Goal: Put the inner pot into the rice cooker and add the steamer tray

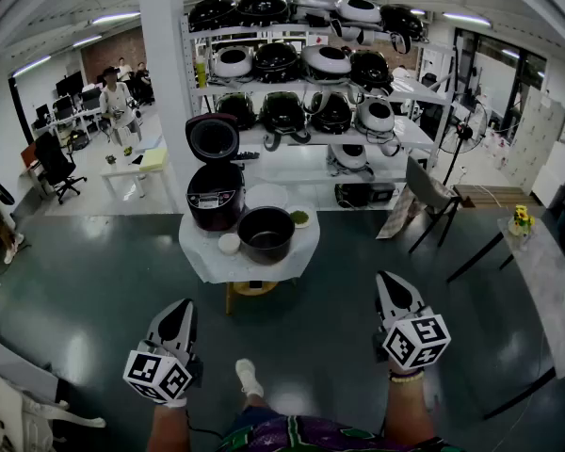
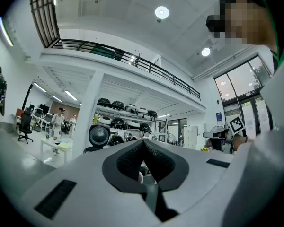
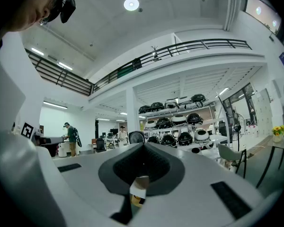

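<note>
A dark rice cooker [image 1: 215,197] stands with its lid [image 1: 213,139] raised at the left of a small round table [image 1: 207,257] with a white cloth. The black inner pot [image 1: 266,234] sits on the table just right of the cooker. Behind the pot lies a white round steamer tray [image 1: 266,196]. My left gripper [image 1: 181,309] and right gripper [image 1: 388,281] are held level well short of the table, over the dark floor. Both are shut with nothing between the pads, as the left gripper view [image 2: 143,143] and right gripper view [image 3: 143,148] show.
A small white bowl [image 1: 229,244] and a dish of something green [image 1: 299,217] share the table. Behind it stand a white pillar [image 1: 165,64] and shelves [image 1: 410,135] with several rice cookers. A chair [image 1: 426,193] and a side table with yellow flowers [image 1: 521,219] are at the right.
</note>
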